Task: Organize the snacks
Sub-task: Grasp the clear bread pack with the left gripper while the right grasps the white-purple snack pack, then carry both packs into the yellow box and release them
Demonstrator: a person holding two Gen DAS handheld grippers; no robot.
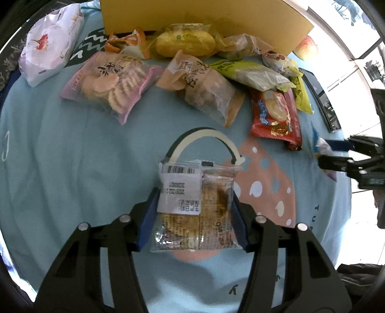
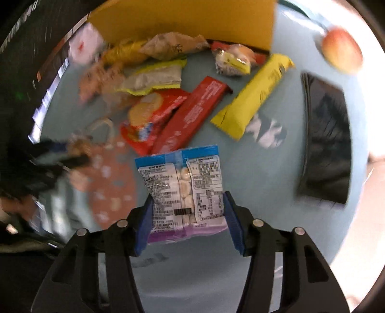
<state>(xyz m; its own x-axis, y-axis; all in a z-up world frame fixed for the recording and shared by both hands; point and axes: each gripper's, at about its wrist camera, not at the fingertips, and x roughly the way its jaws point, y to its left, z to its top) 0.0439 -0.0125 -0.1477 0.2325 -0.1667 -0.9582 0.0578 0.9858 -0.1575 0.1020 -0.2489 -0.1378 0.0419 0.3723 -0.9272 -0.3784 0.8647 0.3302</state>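
Observation:
My left gripper [image 1: 193, 216] points down over the pale blue cloth [image 1: 72, 168]. It is shut on a clear cracker packet with a white barcode label [image 1: 192, 204], its blue pads pressing both sides. In the right wrist view my right gripper [image 2: 187, 219] is shut on a small packet with a blue top and purple bottom [image 2: 182, 187], pinched at its lower half. The right gripper [image 1: 329, 154] also shows at the right edge of the left wrist view, with a bit of the blue packet [image 1: 320, 144] in it. The left gripper [image 2: 60, 156] appears blurred at the left of the right wrist view.
A snack pile lies in front of an upright yellow cardboard panel [image 1: 192, 14]: pink cracker bag [image 1: 110, 84], beige bag [image 1: 204, 86], red packet [image 1: 274, 113], red bar [image 2: 192, 113], yellow bar [image 2: 252, 96]. White floral bag [image 1: 50, 45] far left. Apple [image 2: 341, 50] and a black flat device [image 2: 324, 144] at right.

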